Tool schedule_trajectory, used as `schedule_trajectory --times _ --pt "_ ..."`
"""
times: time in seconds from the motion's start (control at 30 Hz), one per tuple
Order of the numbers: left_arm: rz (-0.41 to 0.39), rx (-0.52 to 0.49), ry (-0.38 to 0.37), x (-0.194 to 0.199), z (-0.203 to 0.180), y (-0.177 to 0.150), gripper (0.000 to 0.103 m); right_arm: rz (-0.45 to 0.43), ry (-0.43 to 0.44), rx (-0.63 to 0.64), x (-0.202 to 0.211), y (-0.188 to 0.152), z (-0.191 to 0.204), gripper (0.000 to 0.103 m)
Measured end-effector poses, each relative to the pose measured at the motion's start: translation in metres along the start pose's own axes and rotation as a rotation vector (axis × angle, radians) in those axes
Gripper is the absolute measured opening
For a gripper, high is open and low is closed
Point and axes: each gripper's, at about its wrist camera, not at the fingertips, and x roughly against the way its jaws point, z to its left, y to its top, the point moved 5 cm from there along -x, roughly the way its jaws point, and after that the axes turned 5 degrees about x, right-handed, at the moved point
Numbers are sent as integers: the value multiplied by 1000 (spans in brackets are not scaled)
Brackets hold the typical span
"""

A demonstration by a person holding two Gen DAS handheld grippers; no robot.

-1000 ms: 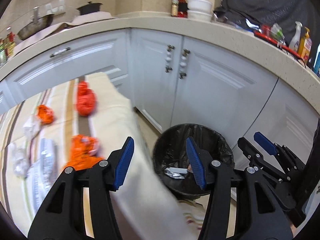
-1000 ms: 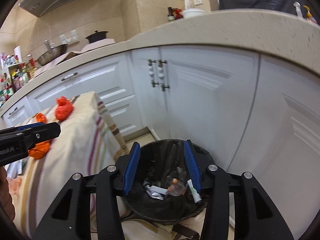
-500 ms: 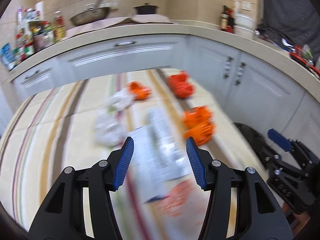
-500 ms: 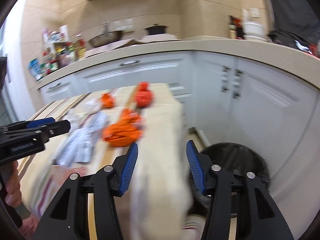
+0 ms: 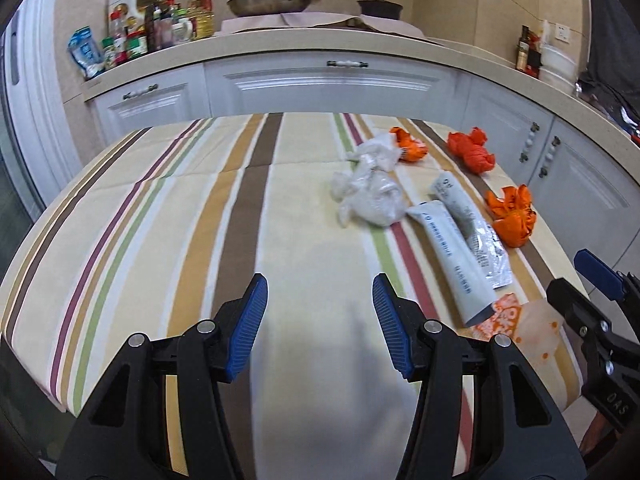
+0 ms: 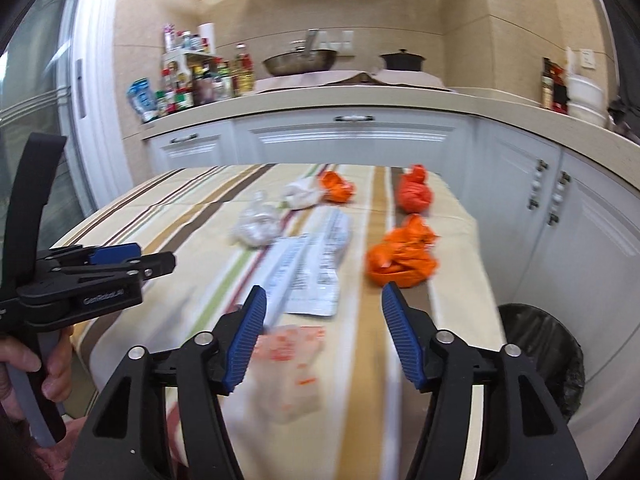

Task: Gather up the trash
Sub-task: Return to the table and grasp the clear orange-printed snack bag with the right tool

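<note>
1. While both claws hang over the striped tablecloth (image 5: 168,216), neither holds anything: left gripper (image 5: 320,316) has jaws apart over bare cloth, nothing btwn them.
2. Right gripper (image 6: 322,330) jaws also apart and have just been opening wider; nothing btwn the pads, only cloth and a flat orange-printed wrapper (image 6: 294,346) below/near its left finger.
3. Trash sits on the right half of the table: two white tubes (image 5: 454,252) lying side by side, touching, near the right edge.
4. Crumpled clear plastic (image 5: 370,196) just left of the tubes; a second white wad (image 5: 378,152) farther back.
5. Three orange crumpled bags: nearest one (image 5: 512,216) right of the tubes, another (image 5: 472,152) far right, smallest (image 5: 408,146) touching the far white wad.
6. Black-lined trash bin (image 6: 540,356) on the floor right of the table, by the white cabinets (image 6: 592,240).
7. Person's hand (image 6: 24,376) grips the left tool's handle, seen at left in right wrist view.
</note>
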Motion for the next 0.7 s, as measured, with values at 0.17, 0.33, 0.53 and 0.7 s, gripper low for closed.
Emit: schedule_trajectory --times 0.17,0.33,0.53,0.7 --pt "6 16 0 1 10 -6 53 30 21 42 -9 -8 16 63" --pt "6 24 -3 2 12 -8 53 74 35 19 -17 -21 15 63" --pt "22 28 0 -1 14 -14 53 106 38 15 -22 -32 15 44" --pt "29 25 -6 -2 11 -16 54 93 40 29 -18 -32 17 35"
